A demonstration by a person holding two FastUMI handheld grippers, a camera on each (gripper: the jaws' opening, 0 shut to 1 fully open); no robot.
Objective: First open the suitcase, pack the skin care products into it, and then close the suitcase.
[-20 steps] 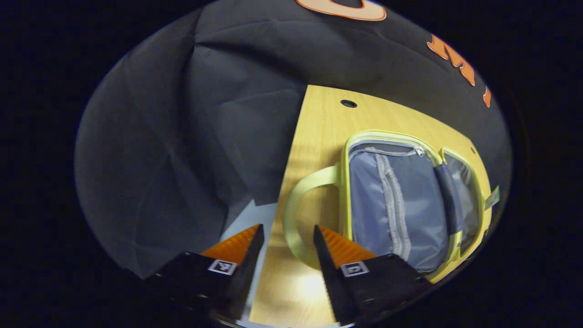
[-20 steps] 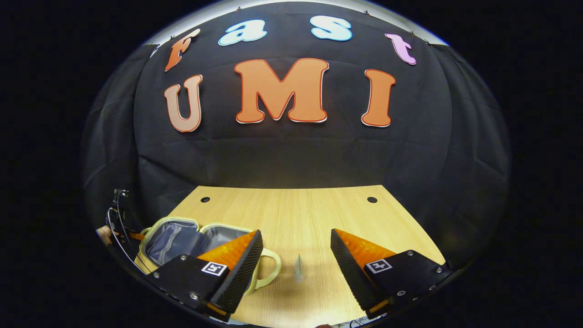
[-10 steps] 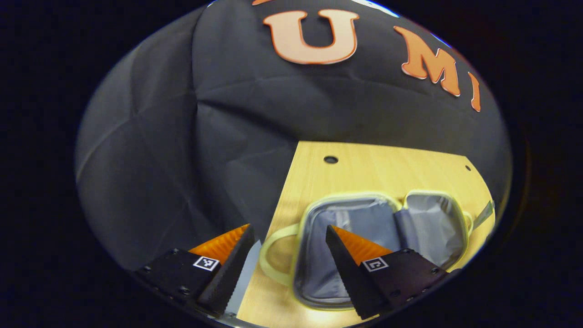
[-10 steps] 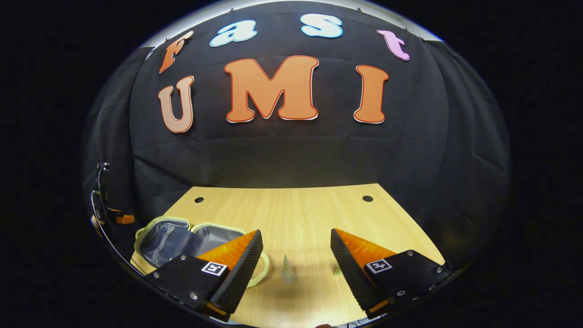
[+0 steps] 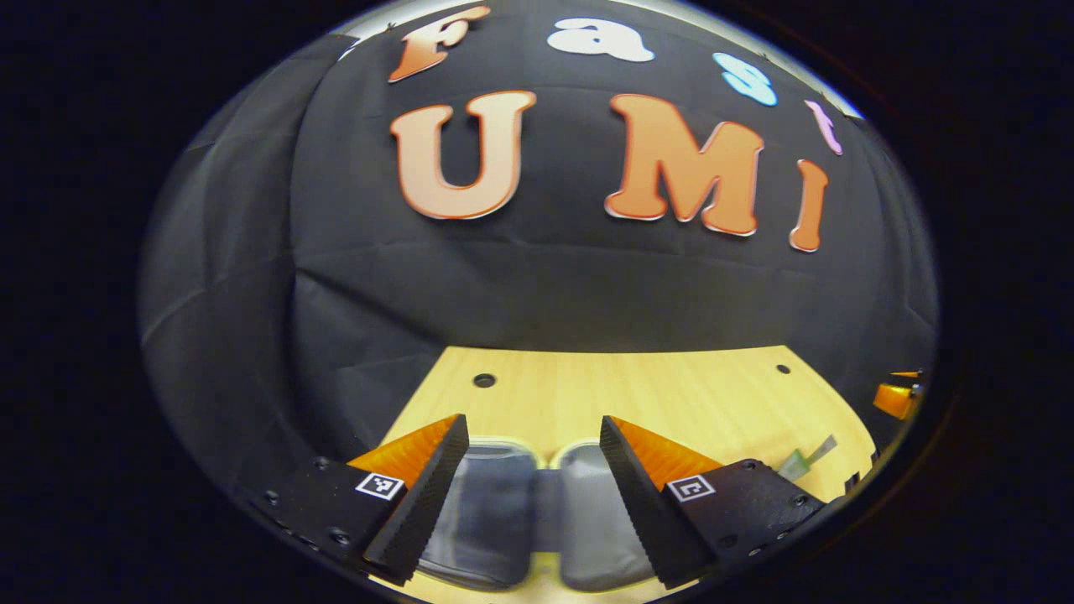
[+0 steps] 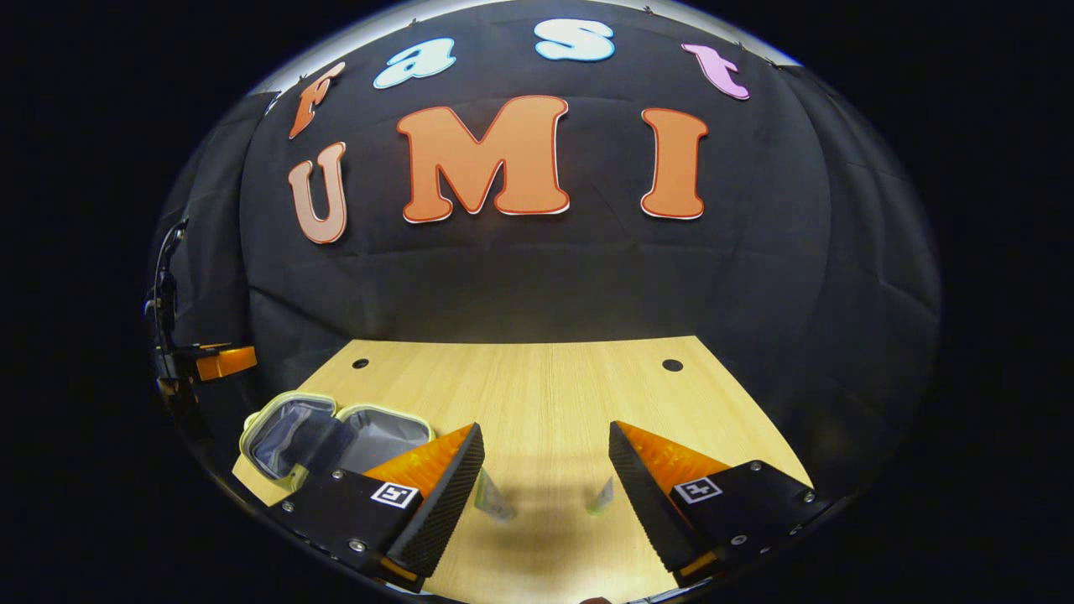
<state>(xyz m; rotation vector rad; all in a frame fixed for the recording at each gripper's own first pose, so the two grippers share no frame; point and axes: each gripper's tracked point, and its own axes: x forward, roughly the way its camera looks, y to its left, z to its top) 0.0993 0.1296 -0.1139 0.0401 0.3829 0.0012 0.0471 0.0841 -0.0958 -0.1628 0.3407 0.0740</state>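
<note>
Suitcase open, skin care items not yet packed.
Suitcase [image 6: 336, 432] lies flat, counter [image 6: 537, 394] left; two tubes [image 6: 493, 502] between right tool [image 6: 545, 453] fingers, spread, empty. Left tool [image 5: 533, 445] likewise. Judgement: lower squarely, pinch one tube mid-body.

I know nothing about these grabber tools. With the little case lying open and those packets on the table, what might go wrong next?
Two risks, as guesses. The skincare sachets look thin and lie on the wooden table, so the open right gripper may slide off one instead of pinching it. The open suitcase sits close to the table's left edge, so a nudge from the open left gripper above it might push it off.
</note>
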